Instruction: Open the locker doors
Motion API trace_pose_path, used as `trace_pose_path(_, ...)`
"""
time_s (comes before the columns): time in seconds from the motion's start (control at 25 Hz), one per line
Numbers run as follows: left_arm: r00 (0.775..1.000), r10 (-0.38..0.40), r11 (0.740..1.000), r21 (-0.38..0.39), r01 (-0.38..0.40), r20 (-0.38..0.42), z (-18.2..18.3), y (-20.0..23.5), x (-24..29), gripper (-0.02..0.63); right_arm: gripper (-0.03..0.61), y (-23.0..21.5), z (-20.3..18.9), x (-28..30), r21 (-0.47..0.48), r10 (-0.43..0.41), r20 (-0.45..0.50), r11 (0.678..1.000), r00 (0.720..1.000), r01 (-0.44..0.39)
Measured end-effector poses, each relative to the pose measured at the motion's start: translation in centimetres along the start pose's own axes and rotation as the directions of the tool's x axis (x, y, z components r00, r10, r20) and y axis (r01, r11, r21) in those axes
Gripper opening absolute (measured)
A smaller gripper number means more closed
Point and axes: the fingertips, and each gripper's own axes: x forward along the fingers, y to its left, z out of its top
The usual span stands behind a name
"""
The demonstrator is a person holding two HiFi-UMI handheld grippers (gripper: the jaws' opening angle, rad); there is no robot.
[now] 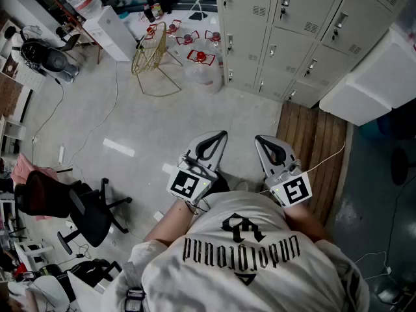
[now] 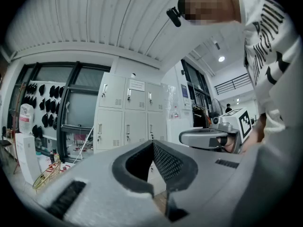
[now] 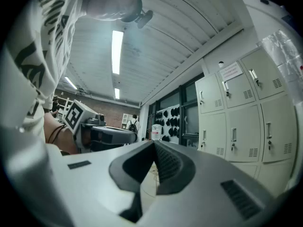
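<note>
A bank of pale grey lockers (image 1: 292, 25) stands ahead at the top right of the head view, with every door in sight closed and small handles on each. The same lockers (image 2: 128, 119) show in the left gripper view and, to the right, the lockers (image 3: 236, 112) in the right gripper view. Both grippers are held level close to the person's body, well short of the doors. My left gripper (image 1: 223, 134) is shut with nothing between its tips (image 2: 152, 141). Beside it, my right gripper (image 1: 258, 137) is also shut and empty (image 3: 154, 142).
A yellow wire basket (image 1: 151, 56) and water jugs with red caps (image 1: 201, 60) sit on the floor left of the lockers. A white box (image 1: 377, 86) juts out at the right above a wooden floor strip (image 1: 318, 142). An office chair (image 1: 91, 213) stands at the lower left.
</note>
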Motion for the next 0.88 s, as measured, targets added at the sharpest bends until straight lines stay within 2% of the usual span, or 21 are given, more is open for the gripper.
trace_pose_path(0.32, 1.0, -0.011, 1.0, 0.003, 0.011, -0.005, 0.0, -1.4, 0.5, 0.006, 0.005, -0.4, 0.2, -1.4, -0.002, -0.008, 0.008, 1.0, 1.0, 0.008)
trace_pose_path(0.52, 1.0, -0.012, 1.0, 0.001, 0.013, -0.011, -0.1, -1.6, 0.8, 0.006, 0.005, -0.1, 0.2, -1.5, 0.019, 0.025, 0.012, 0.999, 1.0, -0.025)
trace_pose_path(0.76, 1.0, -0.021, 1.0, 0.009, 0.021, -0.011, 0.4, -1.5, 1.3, 0.006, 0.006, -0.7, 0.7, -1.2, 0.006, 0.011, 0.006, 1.0, 1.0, -0.012)
trace_pose_path(0.88, 1.0, -0.024, 1.0, 0.018, 0.025, -0.01, 0.6, -1.4, 2.0, 0.006, 0.006, -1.7, 1.0, -1.1, -0.024, 0.004, 0.039, 1.0, 0.999, -0.003)
